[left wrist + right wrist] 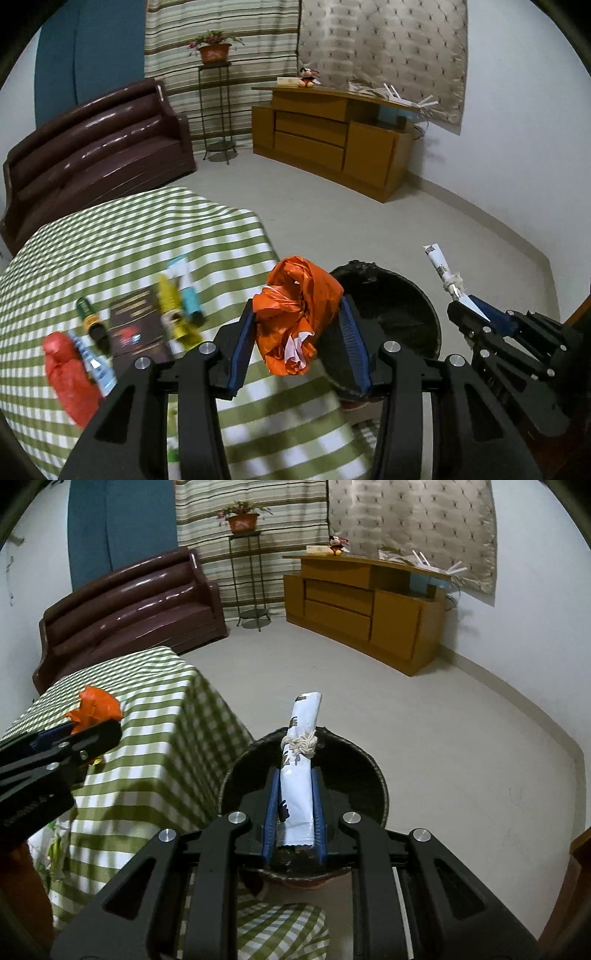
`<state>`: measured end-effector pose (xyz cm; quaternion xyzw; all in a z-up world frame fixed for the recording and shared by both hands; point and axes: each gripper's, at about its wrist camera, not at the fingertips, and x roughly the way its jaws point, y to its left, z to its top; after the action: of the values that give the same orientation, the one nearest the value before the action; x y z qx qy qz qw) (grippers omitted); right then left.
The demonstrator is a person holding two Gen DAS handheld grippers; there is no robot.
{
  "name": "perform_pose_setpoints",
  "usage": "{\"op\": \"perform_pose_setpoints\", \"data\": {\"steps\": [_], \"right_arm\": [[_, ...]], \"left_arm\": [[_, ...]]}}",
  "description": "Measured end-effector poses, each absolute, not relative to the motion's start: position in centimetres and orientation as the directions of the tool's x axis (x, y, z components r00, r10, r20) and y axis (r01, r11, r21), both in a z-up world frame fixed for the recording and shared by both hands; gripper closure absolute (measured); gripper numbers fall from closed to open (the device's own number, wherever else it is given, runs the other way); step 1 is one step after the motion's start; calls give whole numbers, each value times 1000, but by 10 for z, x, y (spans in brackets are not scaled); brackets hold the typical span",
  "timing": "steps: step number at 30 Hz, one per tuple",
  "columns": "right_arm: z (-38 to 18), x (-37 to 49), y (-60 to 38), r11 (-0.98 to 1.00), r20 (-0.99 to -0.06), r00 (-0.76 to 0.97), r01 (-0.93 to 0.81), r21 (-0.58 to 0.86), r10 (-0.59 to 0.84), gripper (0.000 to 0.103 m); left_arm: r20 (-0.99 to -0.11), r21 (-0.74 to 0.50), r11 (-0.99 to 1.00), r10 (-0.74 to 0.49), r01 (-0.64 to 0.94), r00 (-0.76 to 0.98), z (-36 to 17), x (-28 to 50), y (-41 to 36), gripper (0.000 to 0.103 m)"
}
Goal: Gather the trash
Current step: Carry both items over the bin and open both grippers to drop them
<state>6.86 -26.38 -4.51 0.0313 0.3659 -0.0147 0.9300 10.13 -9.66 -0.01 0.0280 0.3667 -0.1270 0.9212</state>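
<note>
Clamped between the pads of the left gripper (301, 325), a crumpled orange bag (295, 314) is held at a middling width, bulging out above and below the fingers. A rolled white paper (299, 771) tied with string is pinched narrowly by the right gripper (295, 805), its long axis running straight out along the fingers and well past their tips.

A black bin (343, 771) is seen on the floor just beside the checked tablecloth (110, 240). In the right wrist view its mouth lies directly beneath and ahead of the fingers, so the paper roll is judged nearer to a drop. In the left wrist view the bin (399, 306) sits below and to the right of the fingers, with the orange bag over the table edge and only partly over the rim; a further shift to the right is probably called for before release.

More litter is left on the table to the left of the left fingers: a red bag (70, 373), a dark booklet (138, 325) and small tubes, blurred.
</note>
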Motion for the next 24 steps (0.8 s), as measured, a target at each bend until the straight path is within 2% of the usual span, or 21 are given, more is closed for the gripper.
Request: {"op": "perform_pose_setpoints", "data": {"steps": [21, 22, 23, 24], "right_arm": [[-78, 108, -303, 990, -712, 702, 94, 101, 6, 84], [-79, 108, -305, 990, -712, 702, 98, 106, 6, 82], [-79, 110, -307, 989, -713, 701, 103, 110, 7, 76], [-79, 112, -310, 987, -714, 701, 108, 115, 7, 75]], "left_arm": [[-761, 3, 957, -186, 291, 621, -35, 157, -159, 57], [-763, 4, 957, -186, 292, 620, -36, 158, -160, 55], [-763, 5, 957, -184, 291, 620, -35, 158, -160, 49], [-762, 5, 957, -183, 289, 621, -35, 157, -160, 43]]}}
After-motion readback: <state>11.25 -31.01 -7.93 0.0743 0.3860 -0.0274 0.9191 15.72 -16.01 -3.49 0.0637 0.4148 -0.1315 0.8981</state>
